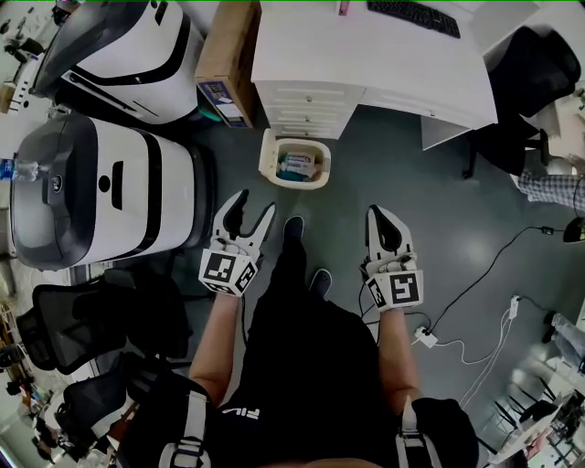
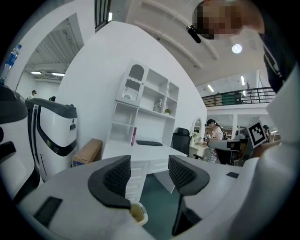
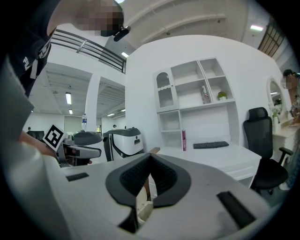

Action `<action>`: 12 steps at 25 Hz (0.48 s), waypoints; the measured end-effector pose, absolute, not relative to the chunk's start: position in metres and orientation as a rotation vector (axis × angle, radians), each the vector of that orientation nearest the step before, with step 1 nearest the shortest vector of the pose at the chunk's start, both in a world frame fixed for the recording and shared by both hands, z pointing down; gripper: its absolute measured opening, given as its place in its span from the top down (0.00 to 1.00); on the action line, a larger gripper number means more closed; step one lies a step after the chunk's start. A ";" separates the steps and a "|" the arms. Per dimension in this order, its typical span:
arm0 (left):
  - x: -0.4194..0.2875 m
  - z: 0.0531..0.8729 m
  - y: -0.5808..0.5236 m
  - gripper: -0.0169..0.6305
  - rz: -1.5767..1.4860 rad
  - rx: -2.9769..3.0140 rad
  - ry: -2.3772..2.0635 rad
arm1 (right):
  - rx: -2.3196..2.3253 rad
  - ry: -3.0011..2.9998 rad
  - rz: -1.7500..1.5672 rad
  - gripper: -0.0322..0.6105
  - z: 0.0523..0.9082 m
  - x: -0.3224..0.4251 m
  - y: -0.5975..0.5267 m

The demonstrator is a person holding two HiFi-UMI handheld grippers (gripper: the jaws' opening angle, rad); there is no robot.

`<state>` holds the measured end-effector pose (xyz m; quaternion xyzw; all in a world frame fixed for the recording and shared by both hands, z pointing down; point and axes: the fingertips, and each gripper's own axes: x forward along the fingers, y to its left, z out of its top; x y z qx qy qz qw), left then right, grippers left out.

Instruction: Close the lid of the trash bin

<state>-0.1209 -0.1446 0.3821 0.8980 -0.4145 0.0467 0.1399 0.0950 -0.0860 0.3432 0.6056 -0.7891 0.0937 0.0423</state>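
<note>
A small cream trash bin (image 1: 294, 157) stands on the grey floor against the white drawer unit (image 1: 306, 108). Its top is open and blue and white rubbish shows inside. Both grippers hang in front of the person, short of the bin and apart from it. My left gripper (image 1: 255, 203) is open, its two fingers spread with nothing between them. My right gripper (image 1: 377, 213) is shut and empty. In the left gripper view the open left gripper (image 2: 147, 176) has the bin's rim (image 2: 139, 214) just below it. In the right gripper view the shut right gripper (image 3: 150, 176) hides most of the bin (image 3: 146, 211).
A white desk (image 1: 384, 55) with a keyboard (image 1: 413, 16) stands behind the bin. A cardboard box (image 1: 228, 55) and two large white-and-black machines (image 1: 101, 187) are to the left. Black office chairs (image 1: 539, 73) (image 1: 73, 329) stand at both sides. Cables and a power strip (image 1: 425, 336) lie on the floor at right.
</note>
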 end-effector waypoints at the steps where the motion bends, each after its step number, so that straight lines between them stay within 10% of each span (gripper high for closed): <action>1: -0.122 0.393 -0.153 0.58 0.156 2.581 -1.191 | 1.849 -2.411 0.297 0.94 0.349 0.094 -0.093; 12: -0.131 0.507 -0.219 0.58 0.306 2.538 -1.164 | 1.795 -2.384 0.314 0.94 0.434 0.070 -0.150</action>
